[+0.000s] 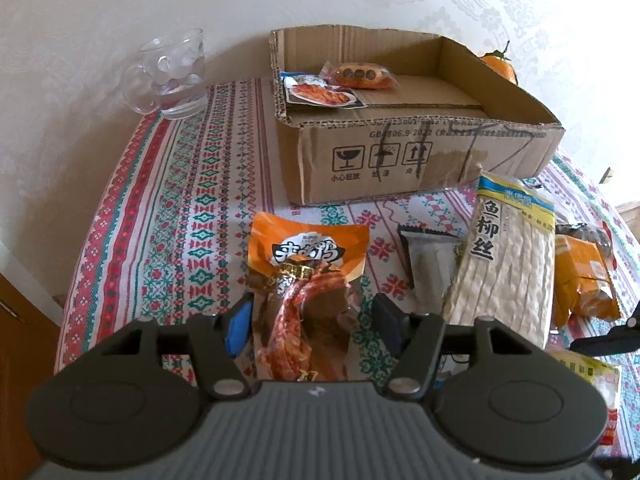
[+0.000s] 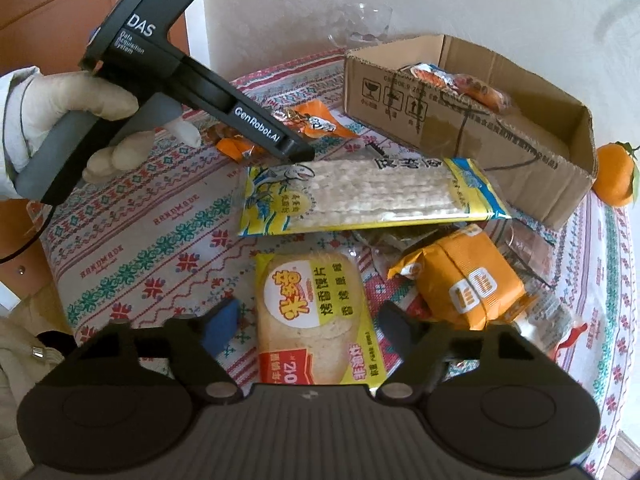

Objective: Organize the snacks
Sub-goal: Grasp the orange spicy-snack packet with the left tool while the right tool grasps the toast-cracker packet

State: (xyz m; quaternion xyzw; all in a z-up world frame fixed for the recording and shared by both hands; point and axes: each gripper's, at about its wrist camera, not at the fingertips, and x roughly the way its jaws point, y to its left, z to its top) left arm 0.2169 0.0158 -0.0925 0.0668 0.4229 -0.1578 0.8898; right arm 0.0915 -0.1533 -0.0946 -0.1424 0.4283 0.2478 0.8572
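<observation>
While the left gripper (image 1: 312, 322) straddles the orange duck-snack pack (image 1: 306, 276), its jaws sit partly spread with the pack between them; blue pad at 9 o'clock looks right against the pack edge, dark pad at 3 o'clock seems a bit off it, so a firm pinch isn't confirmed. Cardboard box (image 1: 416, 120) at 12 o'clock already holds two snacks. Glass mug (image 1: 172, 76) at 10 o'clock, fish-strip pack (image 1: 504, 256) at 3 o'clock, all on the patterned tablecloth (image 1: 168, 208).

Right wrist view: right gripper (image 2: 310, 330) brackets the yellow rice-cracker pack (image 2: 316, 316), jaws partly spread, pads close to both edges but contact unclear. Orange bun pack (image 2: 464, 280) at 2 o'clock, box at 1 o'clock, tangerine (image 2: 614, 178) at 3 o'clock. A gloved hand (image 2: 80, 116) holds the other tool at 10 o'clock.

Step, as judged: grasping, both hands at once. Next needs full closure, lift, carry toward 12 o'clock, drop inside the box.
</observation>
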